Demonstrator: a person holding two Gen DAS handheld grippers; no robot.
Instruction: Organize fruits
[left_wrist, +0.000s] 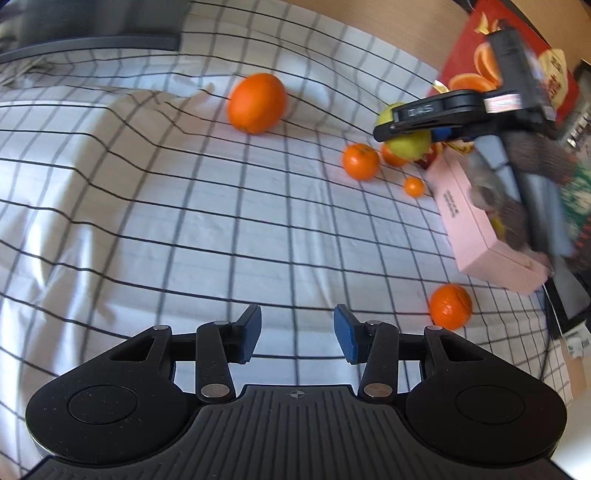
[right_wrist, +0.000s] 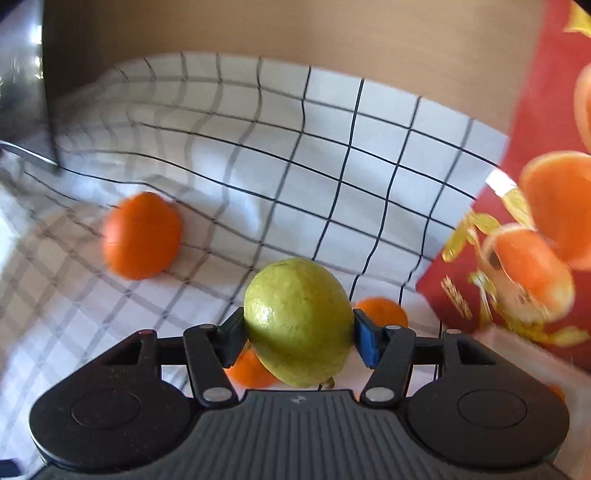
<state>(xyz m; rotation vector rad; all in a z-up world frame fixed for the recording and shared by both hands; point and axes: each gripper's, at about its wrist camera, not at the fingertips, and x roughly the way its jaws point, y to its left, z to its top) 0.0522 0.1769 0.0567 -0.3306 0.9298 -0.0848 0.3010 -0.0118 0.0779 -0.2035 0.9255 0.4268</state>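
Note:
My right gripper (right_wrist: 299, 332) is shut on a yellow-green fruit (right_wrist: 295, 317), its blue pads pressing both sides. The left wrist view shows that gripper (left_wrist: 417, 129) holding the green fruit (left_wrist: 412, 146) above a cluster of fruit at the right. A large orange (left_wrist: 256, 103) lies on the checked cloth farther back, also seen as the large orange (right_wrist: 142, 236) in the right wrist view. Two mandarins (left_wrist: 360, 161) (left_wrist: 391, 155) and a tiny one (left_wrist: 413, 186) sit under the held fruit. Another mandarin (left_wrist: 450, 306) lies near my left gripper (left_wrist: 297, 334), which is open with nothing between its pads.
A pink box (left_wrist: 476, 225) lies along the right side of the cloth. A red carton printed with oranges (left_wrist: 476, 62) stands behind it, close on the right as the red carton (right_wrist: 535, 184). A dark object (left_wrist: 92, 26) sits at the back left. A gloved hand (left_wrist: 535, 155) holds the right gripper.

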